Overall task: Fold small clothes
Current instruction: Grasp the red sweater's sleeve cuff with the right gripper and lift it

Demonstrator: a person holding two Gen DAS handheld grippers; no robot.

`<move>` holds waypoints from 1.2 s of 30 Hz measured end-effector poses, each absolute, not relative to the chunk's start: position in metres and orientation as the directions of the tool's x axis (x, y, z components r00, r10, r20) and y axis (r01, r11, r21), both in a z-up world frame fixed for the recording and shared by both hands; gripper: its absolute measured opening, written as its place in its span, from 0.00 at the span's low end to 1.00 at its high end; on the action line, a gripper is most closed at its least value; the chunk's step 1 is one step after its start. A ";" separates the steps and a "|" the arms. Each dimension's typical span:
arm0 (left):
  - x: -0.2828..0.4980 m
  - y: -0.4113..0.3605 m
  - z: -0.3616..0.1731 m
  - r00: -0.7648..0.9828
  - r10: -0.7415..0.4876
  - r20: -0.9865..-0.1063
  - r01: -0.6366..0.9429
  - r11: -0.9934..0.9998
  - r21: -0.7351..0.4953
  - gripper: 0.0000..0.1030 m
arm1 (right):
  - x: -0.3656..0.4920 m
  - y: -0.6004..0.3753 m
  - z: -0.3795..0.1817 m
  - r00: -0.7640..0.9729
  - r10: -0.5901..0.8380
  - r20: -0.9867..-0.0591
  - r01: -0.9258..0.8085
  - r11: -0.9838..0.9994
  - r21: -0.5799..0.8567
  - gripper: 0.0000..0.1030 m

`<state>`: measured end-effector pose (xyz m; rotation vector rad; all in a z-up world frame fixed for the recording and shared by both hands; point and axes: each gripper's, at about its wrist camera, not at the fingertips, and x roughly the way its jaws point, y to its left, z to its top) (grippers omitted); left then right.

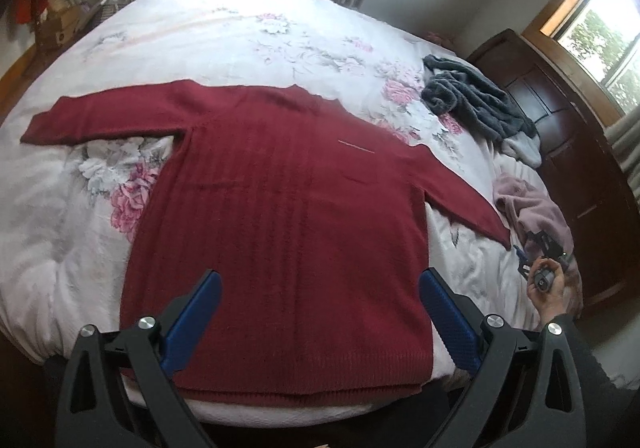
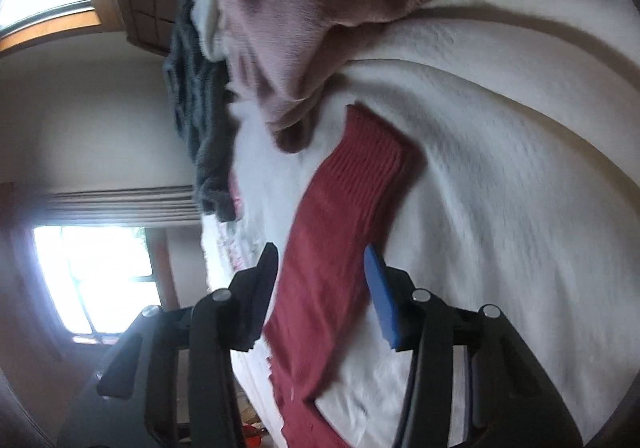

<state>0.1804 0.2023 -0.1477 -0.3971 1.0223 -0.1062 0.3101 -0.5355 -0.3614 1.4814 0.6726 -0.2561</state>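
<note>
Red sweater (image 1: pixel 280 215) lies flat on bed (image 1: pixel 208 31), 0 folds made. Left gripper (image 1: pixel 320 312) released; right gripper (image 2: pixel 320 288) released, apparently straddling sleeve (image 2: pixel 340 215).

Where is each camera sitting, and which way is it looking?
Left wrist: sits on the left gripper, low at the bed's near edge, looking across the spread red sweater; its open blue fingers and the person's right hand show.
Right wrist: sits on the right gripper, turned sideways, looking along the sweater's sleeve; only its open fingers show.
Both see the red sweater, pink garment and grey garment.
</note>
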 end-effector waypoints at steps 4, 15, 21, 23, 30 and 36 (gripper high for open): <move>0.190 0.203 -0.155 0.506 -0.239 -0.829 -0.130 0.929 -0.347 0.96 | 0.320 -0.541 -0.384 0.757 0.230 -0.612 0.610 0.087 0.787 0.44; 0.201 0.198 -0.169 0.470 -0.247 -0.848 -0.132 0.930 -0.344 0.96 | 0.341 -0.554 -0.406 0.733 0.184 -0.655 0.653 0.080 0.753 0.41; 0.201 0.205 -0.172 0.460 -0.253 -0.851 -0.157 0.920 -0.358 0.96 | 0.346 -0.557 -0.388 0.720 0.138 -0.680 0.657 0.179 0.732 0.11; 0.199 0.208 -0.172 0.462 -0.252 -0.850 -0.160 0.919 -0.359 0.96 | 0.347 -0.553 -0.370 0.733 0.111 -0.671 0.637 0.233 0.735 0.10; 0.192 0.238 -0.176 0.461 -0.290 -0.839 -0.217 0.880 -0.423 0.96 | 0.362 -0.508 -0.270 0.770 0.013 -0.637 0.549 0.496 0.673 0.09; 0.194 0.263 -0.174 0.469 -0.306 -0.828 -0.244 0.856 -0.455 0.96 | 0.392 -0.415 -0.190 0.778 -0.046 -0.627 0.423 0.776 0.467 0.09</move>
